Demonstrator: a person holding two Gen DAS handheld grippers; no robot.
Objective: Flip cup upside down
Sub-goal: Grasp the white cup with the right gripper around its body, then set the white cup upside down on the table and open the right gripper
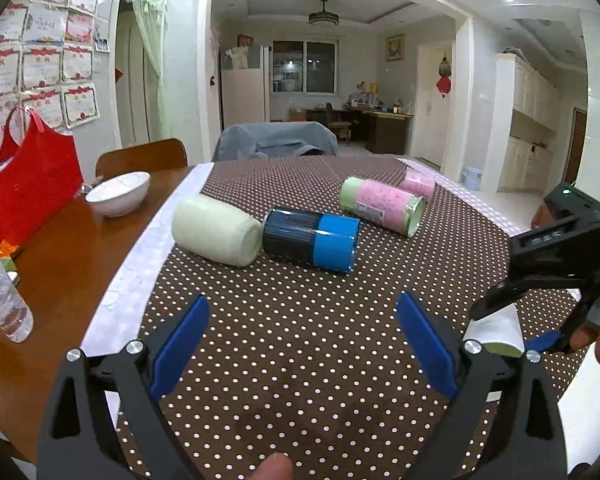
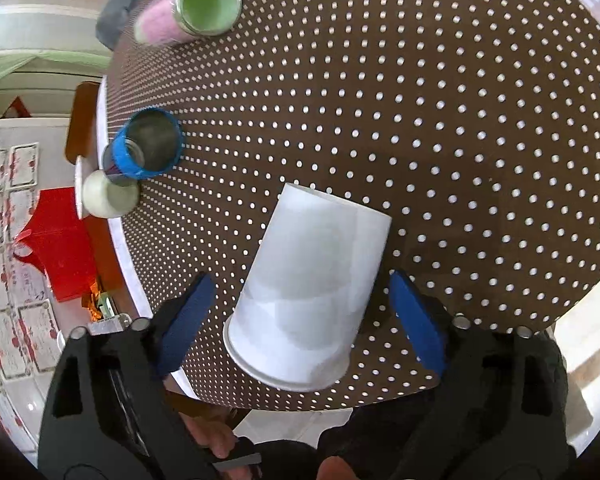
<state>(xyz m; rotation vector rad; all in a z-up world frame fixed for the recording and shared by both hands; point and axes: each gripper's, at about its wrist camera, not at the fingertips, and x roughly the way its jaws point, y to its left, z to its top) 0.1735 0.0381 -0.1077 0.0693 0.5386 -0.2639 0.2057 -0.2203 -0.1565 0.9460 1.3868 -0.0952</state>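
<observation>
White cup (image 2: 306,280) lying on its side on the dotted brown surface (image 2: 420,100), rim toward the near edge. Right gripper (image 2: 302,316) released, blue fingers (image 2: 414,318) spread either side of the cup, not touching. Left gripper (image 1: 300,344) released too, holding nothing, hovering left of the cup. Beyond the cup: blue cup (image 2: 148,144), pale green cup (image 2: 110,196), pink-and-green cup (image 2: 192,8), all on their sides.

White bowl (image 1: 118,193), red bag (image 1: 30,186).
</observation>
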